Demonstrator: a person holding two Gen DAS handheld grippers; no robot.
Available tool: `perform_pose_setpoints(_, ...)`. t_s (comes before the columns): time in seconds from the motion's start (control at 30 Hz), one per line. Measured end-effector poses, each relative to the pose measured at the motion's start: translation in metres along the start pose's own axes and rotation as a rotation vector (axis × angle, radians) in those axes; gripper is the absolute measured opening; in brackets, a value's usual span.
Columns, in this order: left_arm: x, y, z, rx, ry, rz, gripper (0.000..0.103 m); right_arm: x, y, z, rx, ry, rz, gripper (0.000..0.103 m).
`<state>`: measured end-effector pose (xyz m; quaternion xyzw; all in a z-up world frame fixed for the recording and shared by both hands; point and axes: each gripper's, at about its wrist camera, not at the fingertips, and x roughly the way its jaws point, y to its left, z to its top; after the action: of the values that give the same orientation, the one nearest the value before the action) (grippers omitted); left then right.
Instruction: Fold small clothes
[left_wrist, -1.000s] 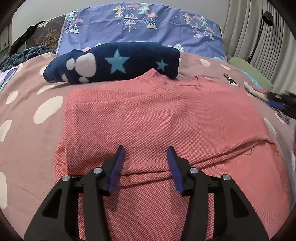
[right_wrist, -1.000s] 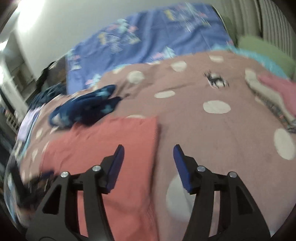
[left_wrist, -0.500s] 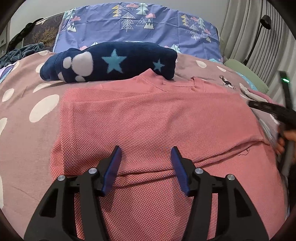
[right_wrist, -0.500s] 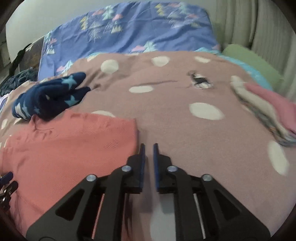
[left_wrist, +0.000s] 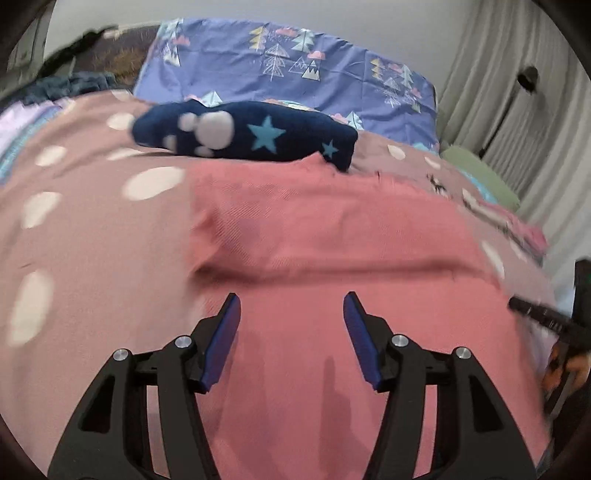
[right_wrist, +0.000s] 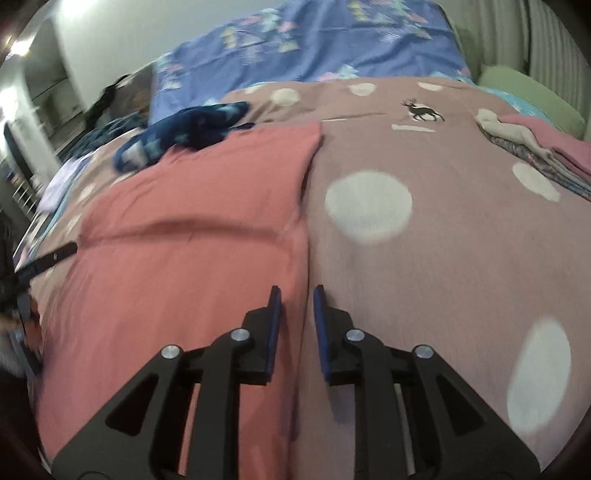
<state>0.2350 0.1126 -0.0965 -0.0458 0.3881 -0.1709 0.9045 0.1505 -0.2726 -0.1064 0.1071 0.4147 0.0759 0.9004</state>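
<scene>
Left gripper (left_wrist: 291, 317): jaws wide apart, empty, lower centre, over the pink garment (left_wrist: 332, 236).
Right gripper (right_wrist: 295, 314): jaws narrowly apart, straddling the garment's edge.
Risk: a shallow bite could slip, skewing the fold.

place: home bedroom | signs: bed (right_wrist: 461, 229) under spotted blanket, tree-print pillow (left_wrist: 295, 70), curtains (left_wrist: 491, 96), floor lamp (left_wrist: 526, 79)

Left hand-held gripper (left_wrist: 291, 306), fingers spread, above creased pink garment (left_wrist: 332, 236).
</scene>
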Motion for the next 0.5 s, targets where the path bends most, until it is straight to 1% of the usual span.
perform_pose_setpoints(0.03, -0.012, 0.002, -0.012, 0.017, 0.015, -0.001, 0.059, -0.008, -0.001, -0.016, 0.015, 0.025, 0.062, 0.024)
perform_pose_setpoints(0.07, -0.022, 0.004, -0.025, 0.029, 0.042, -0.017, 0.059, -0.013, -0.003, -0.026, 0.026, 0.037, 0.093, 0.024)
perform_pose_setpoints(0.13, -0.039, 0.005, -0.056, 0.059, 0.119, -0.055, 0.059, -0.025, -0.005, -0.047, 0.039, 0.042, 0.131, 0.024)
perform_pose_setpoints(0.2, -0.051, 0.001, -0.081, 0.105, 0.147, -0.044, 0.059, -0.036, -0.007, -0.062, 0.062, 0.046, 0.165, 0.024)
perform_pose_setpoints(0.27, -0.064, -0.002, -0.1, 0.13, 0.137, -0.059, 0.059, -0.05, -0.009, -0.08, 0.097, 0.063, 0.209, 0.024)
perform_pose_setpoints(0.4, -0.087, -0.001, -0.125, 0.088, 0.131, -0.145, 0.059, -0.069, -0.011, -0.103, 0.125, 0.081, 0.26, 0.024)
perform_pose_setpoints(0.5, -0.095, -0.002, -0.138, 0.063, 0.132, -0.189, 0.059, -0.084, -0.01, -0.123, 0.146, 0.101, 0.308, 0.025)
